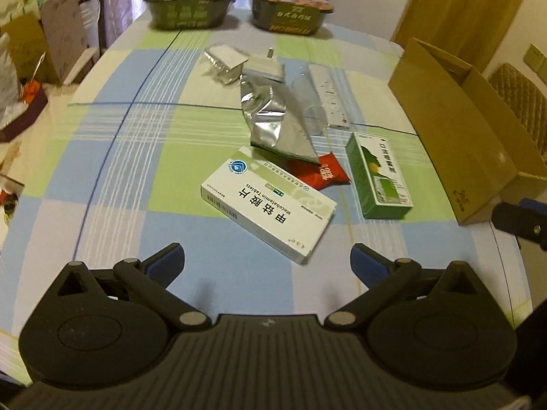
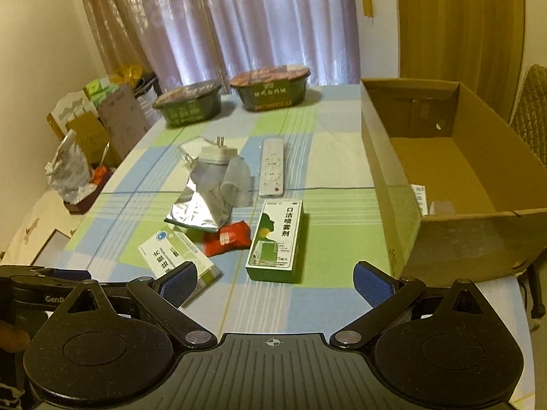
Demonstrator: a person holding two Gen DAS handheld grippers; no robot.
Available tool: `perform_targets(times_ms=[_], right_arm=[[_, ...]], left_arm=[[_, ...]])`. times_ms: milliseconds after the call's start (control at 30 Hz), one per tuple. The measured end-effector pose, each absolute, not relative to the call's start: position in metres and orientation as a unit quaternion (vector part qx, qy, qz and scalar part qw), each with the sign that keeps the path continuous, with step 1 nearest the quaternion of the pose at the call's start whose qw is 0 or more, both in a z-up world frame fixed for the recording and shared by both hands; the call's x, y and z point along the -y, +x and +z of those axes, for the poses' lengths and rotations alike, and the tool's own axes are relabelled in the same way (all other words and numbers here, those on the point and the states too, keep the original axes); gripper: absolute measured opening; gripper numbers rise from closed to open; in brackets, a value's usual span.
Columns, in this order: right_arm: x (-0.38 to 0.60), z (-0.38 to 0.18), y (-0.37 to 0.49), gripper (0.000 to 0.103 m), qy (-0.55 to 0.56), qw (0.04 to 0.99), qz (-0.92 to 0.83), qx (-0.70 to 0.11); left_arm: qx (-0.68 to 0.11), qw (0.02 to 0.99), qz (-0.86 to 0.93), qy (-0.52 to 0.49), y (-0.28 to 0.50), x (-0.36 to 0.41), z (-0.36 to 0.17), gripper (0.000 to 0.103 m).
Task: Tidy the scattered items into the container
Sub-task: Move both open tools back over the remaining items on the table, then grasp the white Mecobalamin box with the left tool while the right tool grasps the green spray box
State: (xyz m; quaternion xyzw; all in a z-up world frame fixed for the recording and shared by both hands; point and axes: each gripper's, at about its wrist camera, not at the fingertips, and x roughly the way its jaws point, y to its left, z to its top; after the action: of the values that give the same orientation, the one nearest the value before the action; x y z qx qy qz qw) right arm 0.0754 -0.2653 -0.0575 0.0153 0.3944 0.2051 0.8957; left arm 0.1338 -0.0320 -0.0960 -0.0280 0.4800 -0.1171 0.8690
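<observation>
- The big brown cardboard box [image 2: 444, 157] sat open on the right side of the surface [image 2: 335, 239]. It was almost bare inside, with only a small white paper and a little grey thing near its front wall.
- The surface wore a checked cloth of blue, green and white. Pale curtains [image 2: 239, 24] hung behind it.
- Two dark green noodle bowls [image 2: 270, 94] stood side by side at the far end, lids on.
- The scattered things lay in the middle, left of the box: a crumpled silver bag [image 1: 270, 119], a white remote [image 2: 272, 165], a white plug [image 2: 218, 153], a green spray box [image 2: 277, 239], a white pill box [image 1: 270, 205] and a small red packet [image 2: 227, 239].
- The silver bag lay partly over the red packet and touched the pill box.
- The left tongs [image 1: 268, 261] were wide open and held nothing, just before the pill box.
- The right tongs [image 2: 275, 282] were wide open too, near the green spray box.
</observation>
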Motion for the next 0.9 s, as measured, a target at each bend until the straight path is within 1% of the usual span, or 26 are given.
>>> perform_targets(times_ms=[67,300,433,733,900], right_arm=[[0.263,-0.062,0.08,0.102,0.012,0.893,0.206,-0.399],[0.265,-0.082,0.093,0.102,0.008,0.885,0.2,-0.42],[0.265,-0.091,0.1,0.102,0.008,0.881,0.197,-0.431],[0.245,-0.105,0.116,0.102,-0.003,0.873,0.218,-0.437],[0.229,-0.111,0.128,0.102,-0.007,0.87,0.225,-0.438]], left_arm=[[-0.481,0.869,-0.117,-0.021,0.14,0.035,-0.104,0.101],[-0.488,0.858,-0.148,0.061,0.155,0.062,-0.136,0.101],[-0.497,0.852,-0.138,0.086,0.162,0.061,-0.152,0.101],[-0.504,0.863,-0.031,0.031,0.171,-0.002,-0.153,0.101],[-0.499,0.865,-0.027,-0.041,0.179,-0.01,-0.142,0.101]])
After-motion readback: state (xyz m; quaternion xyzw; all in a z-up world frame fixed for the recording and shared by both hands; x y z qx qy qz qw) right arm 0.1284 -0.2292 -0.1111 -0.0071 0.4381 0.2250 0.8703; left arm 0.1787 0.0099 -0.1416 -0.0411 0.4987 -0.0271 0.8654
